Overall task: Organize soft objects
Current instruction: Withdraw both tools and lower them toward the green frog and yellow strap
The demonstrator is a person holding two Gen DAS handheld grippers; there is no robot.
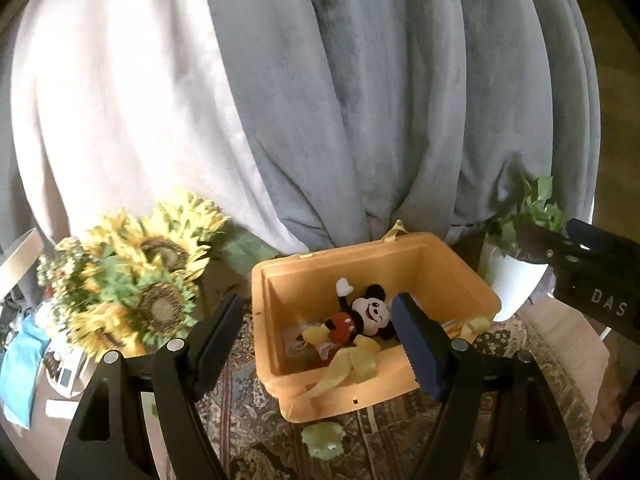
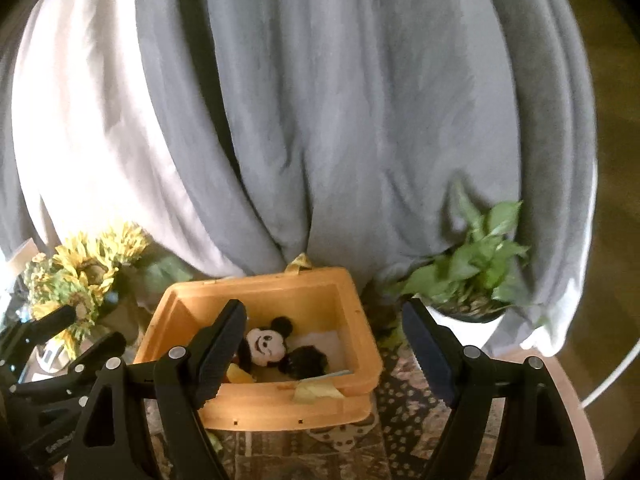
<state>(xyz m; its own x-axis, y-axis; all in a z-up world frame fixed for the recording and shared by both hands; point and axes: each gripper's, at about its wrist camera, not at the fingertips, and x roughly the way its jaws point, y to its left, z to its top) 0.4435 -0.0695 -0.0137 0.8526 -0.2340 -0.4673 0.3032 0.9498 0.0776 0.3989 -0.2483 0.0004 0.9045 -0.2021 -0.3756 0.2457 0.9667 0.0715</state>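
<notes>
- The left hand-held gripper (image 1: 316,344) is seen with its jaws apart and nothing between the pads, hovering over the orange bin (image 1: 452,276).
- The mouse plush toy (image 1: 360,314) is found lying on its back inside the bin; it is judged light, soft and squashy, best pinched at the red body.
- A small green soft toy (image 1: 323,440) is seen on the patterned worktop just in front of the bin.
- The right hand-held gripper (image 2: 324,352) is likewise held apart and empty above the bin.
</notes>
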